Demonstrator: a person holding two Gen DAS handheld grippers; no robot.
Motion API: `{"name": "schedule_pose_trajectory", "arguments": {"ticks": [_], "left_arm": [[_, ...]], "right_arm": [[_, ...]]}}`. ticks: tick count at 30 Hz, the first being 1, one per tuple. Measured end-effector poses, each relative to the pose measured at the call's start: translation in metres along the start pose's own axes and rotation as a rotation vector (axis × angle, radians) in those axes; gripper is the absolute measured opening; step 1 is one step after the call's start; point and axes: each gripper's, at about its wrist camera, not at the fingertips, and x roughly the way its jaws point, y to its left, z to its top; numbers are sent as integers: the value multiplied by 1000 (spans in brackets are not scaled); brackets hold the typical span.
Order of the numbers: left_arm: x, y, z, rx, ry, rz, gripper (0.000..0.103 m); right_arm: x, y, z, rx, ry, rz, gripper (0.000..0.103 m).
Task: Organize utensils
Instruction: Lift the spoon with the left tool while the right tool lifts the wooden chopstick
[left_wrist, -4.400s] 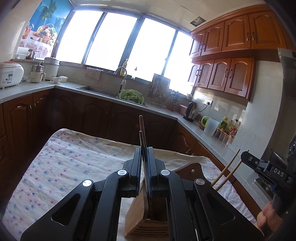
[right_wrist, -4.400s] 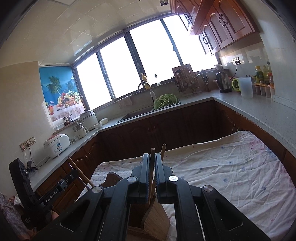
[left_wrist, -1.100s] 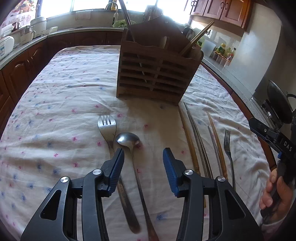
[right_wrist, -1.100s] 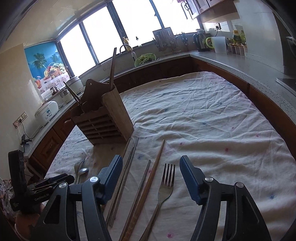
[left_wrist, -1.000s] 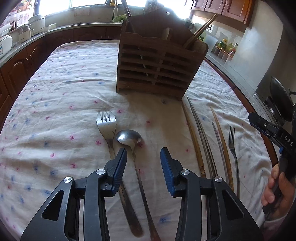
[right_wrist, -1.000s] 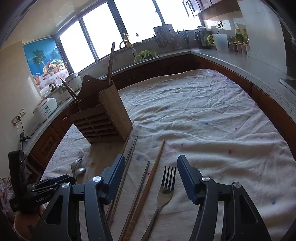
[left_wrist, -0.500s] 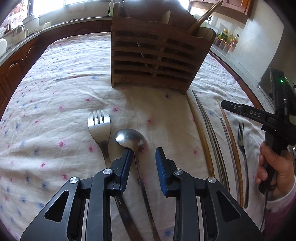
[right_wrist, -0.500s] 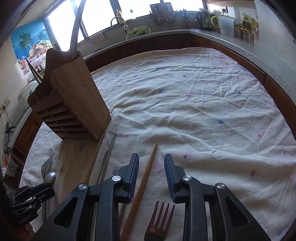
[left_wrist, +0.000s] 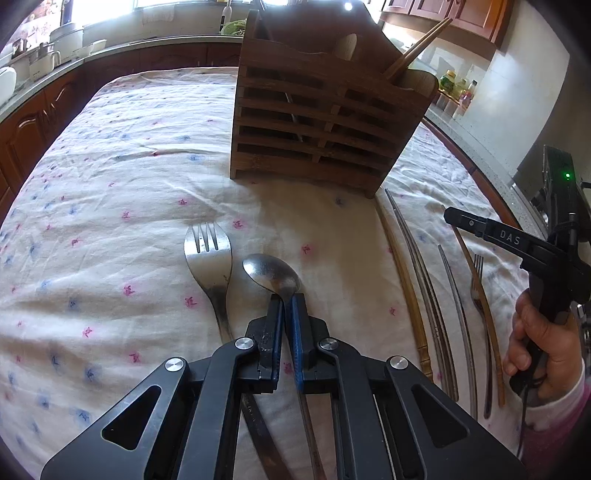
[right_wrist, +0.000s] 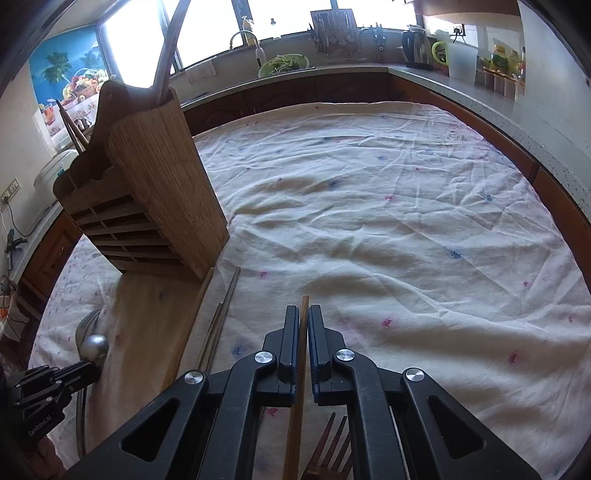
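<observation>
Utensils: spoon (left_wrist: 271, 273) and wooden chopstick (right_wrist: 303, 325) are the two now being taken; the rest lie loose on the flowered tablecloth (left_wrist: 110, 155).
Just changed, left: the left gripper (left_wrist: 286, 301), whose jaws stood spread over the spoon's handle a second ago, has them pressed together on the neck just behind the bowl.
Just changed, right: the right gripper (right_wrist: 303, 314) came down and forward over the row of sticks, and its jaws, wide a second ago, now pinch the wooden chopstick near its far tip.
Meaning for the task: both picks look made at once; the likely next step is to lift each piece and carry it to the wooden holder (left_wrist: 325, 122).
Spoon, looks: shiny metal, bowl up and pointing far, handle running back under the gripper; still flat on the cloth.
Chopstick, looks: thin, pale brown, straight, lying near to far; its tip shows just past the jaws.
Neighbours left: a metal spork (left_wrist: 208, 254) lies just left of the spoon, apart from it.
Neighbours right: bamboo and metal sticks (left_wrist: 424, 280) lie in a row on the right, with a small fork (right_wrist: 332, 446) near the right gripper.
Holder: stands upright at the far side of the table, slatted front, with chopsticks (left_wrist: 417, 51) already standing in its right compartment.
Risk: the thin handle may pivot in the pads when lifted.
</observation>
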Motion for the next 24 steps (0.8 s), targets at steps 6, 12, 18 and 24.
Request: {"name": "schedule_pose_trajectory", "arguments": {"ticks": [6, 12, 18, 24], "left_arm": [[-25, 1, 3, -21, -52, -48, 4], [-60, -3, 7, -23, -128, -88, 2], [-89, -9, 7, -18, -194, -116, 2], [-109, -11, 5, -15, -244, -128, 2]], "right_arm": [[-36, 5, 6, 24, -67, 67, 5], [-81, 5, 7, 66, -144, 140, 5], [-121, 8, 5, 72, -218, 184, 5], [-153, 8, 4, 79, -287, 221, 5]]}}
